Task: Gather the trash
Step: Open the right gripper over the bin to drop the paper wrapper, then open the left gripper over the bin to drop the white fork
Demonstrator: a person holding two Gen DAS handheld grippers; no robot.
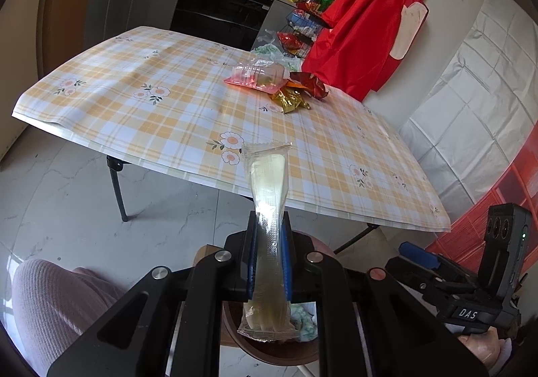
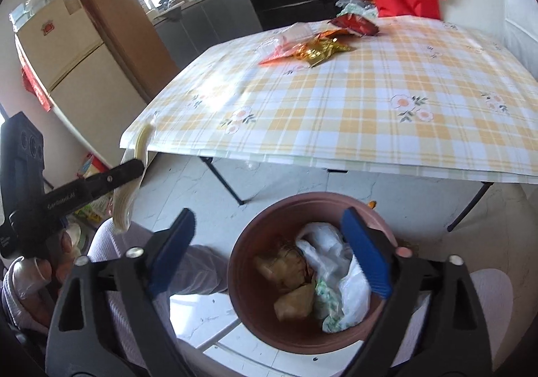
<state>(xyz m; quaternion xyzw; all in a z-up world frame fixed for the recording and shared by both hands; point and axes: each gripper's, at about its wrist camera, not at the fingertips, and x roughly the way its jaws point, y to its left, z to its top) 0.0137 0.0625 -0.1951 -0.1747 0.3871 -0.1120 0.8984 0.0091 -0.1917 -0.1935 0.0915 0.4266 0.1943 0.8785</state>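
**Left gripper pinching a wrapper, right gripper spread wide over the bin**

Your table (image 1: 175,101) has its near edge running just ahead of both grippers, its checked cloth overhanging the rim and its black folding legs (image 1: 117,189) standing on pale marble floor (image 1: 67,175). Most of the cloth is bare; the only clutter is a cluster of wrappers (image 1: 285,88) at the far right side, close to the red garment (image 1: 366,27) hanging there. To the left of the table the floor lies open toward the kitchen cabinets. Below the near edge sits the brown bin (image 2: 248,242), on the floor between your knees, already holding crumpled paper and a white plastic bag (image 2: 343,276).

Your left gripper (image 1: 268,262) points downward at a slant toward the table edge. Its blue pads are drawn close together and clamp the clear elongated wrapper (image 1: 269,182) about its middle; one end sticks up past the fingertips over the table edge, the other hangs back toward the camera above the bin's rim. In the right wrist view this gripper sits at the far left, with the wrapper drooping from it beside the table's corner.

Your right gripper (image 2: 269,236) also tilts down, directly over the bin mouth. Its jaws stand wide apart with nothing between them, the right pad over the white bag and the left pad outside the rim, over your trouser leg (image 2: 195,269).
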